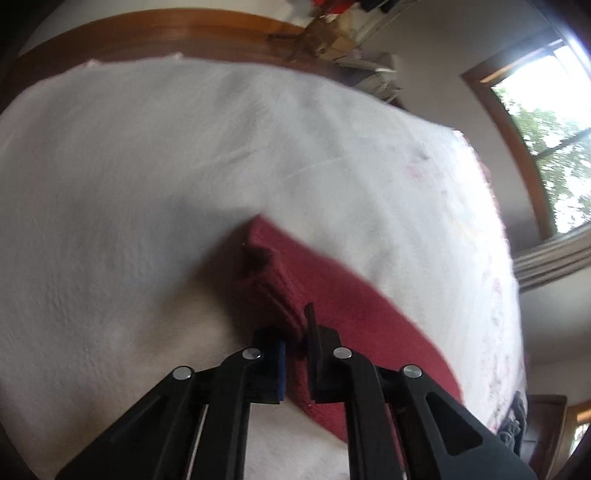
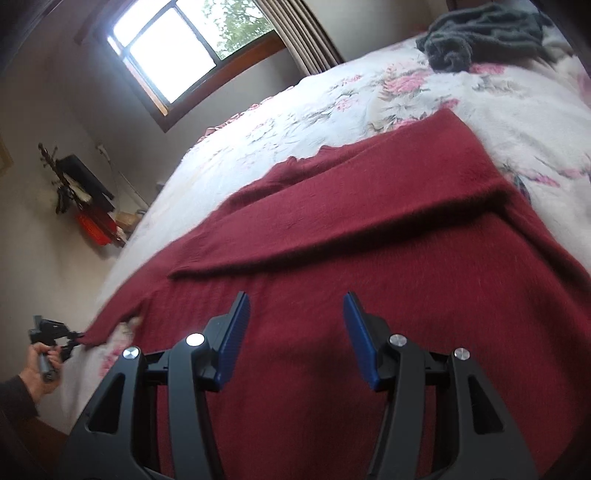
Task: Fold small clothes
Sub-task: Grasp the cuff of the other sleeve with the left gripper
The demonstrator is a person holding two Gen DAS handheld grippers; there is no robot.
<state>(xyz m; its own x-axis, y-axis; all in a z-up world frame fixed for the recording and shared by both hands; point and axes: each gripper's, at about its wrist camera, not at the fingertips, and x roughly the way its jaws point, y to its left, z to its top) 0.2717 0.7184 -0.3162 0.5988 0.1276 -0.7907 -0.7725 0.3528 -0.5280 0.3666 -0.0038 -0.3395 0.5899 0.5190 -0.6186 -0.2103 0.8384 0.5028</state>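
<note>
Dark red knit sweater (image 2: 369,236) lies spread flat on the bed, one sleeve (image 2: 332,225) folded across the body from the right side toward the left. Another part of it stretches out to the left edge of the bed, where the left tool (image 2: 64,341) grips its tip. In the left wrist view the left tool (image 1: 295,354) is clenched on a bunched fold of the sweater (image 1: 332,295), the fabric pinched between both fingers, one blue pad (image 1: 281,369) showing at the cloth. A hand (image 2: 40,365) with a dark sleeve holds that tool by its handle.

Right tool (image 2: 295,332) hovers above the lower body of the sweater, released, fingers spread wide with red knit visible between the blue pads (image 2: 232,339); cannot tell if the tips touch the fabric.

Under the sweater is a white bedspread (image 2: 332,99) with pink flower print. A crumpled grey garment (image 2: 476,37) sits near the far corner of the bed, well apart from the sweater. Brown wooden headboard (image 1: 147,33) curves behind the bed in the left wrist view. Wood-framed window (image 2: 184,48) with a striped curtain (image 2: 303,33) beside it on the wall. Clutter including something red (image 2: 96,225) sits by the wall left of the bed.
</note>
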